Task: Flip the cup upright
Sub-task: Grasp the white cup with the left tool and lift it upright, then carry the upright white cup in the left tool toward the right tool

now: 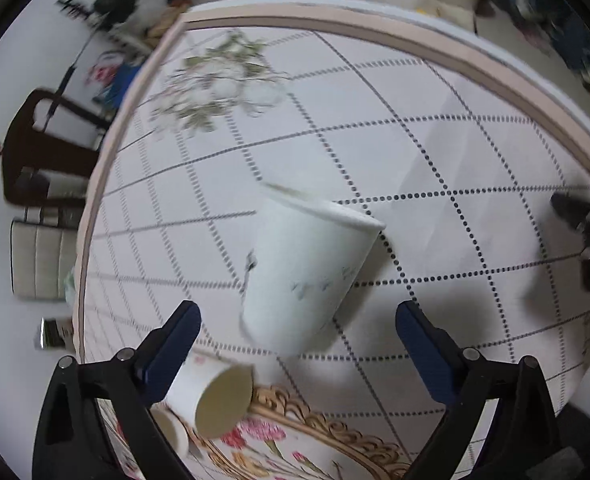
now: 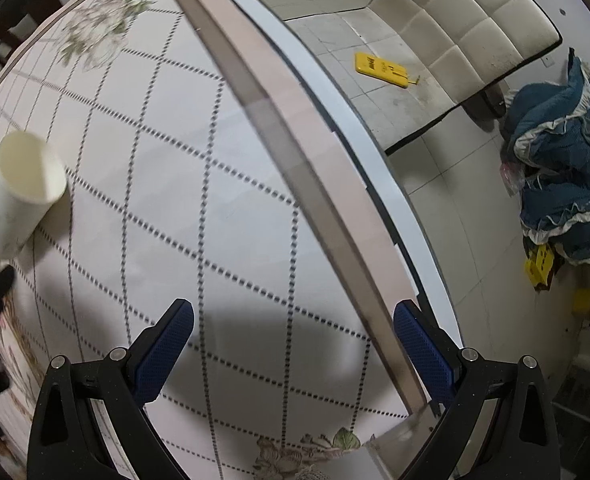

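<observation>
Cup (image 1: 307, 272) stands on table (image 1: 435, 152) mouth up, white paper, looks already flipped; sits just ahead of left gripper (image 1: 298, 320), between its fingers but no contact I can see. Left jaws wide, holding nothing. 2nd cup (image 1: 211, 396) lies on its side near left finger, prob. next to do. Right gripper (image 2: 293, 328) also wide, empty, hovers over table edge, well apart from cup.

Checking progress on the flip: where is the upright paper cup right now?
In the left wrist view the paper cup stands on the checked tablecloth, just ahead of the open left gripper, beyond a tipped cup.
</observation>
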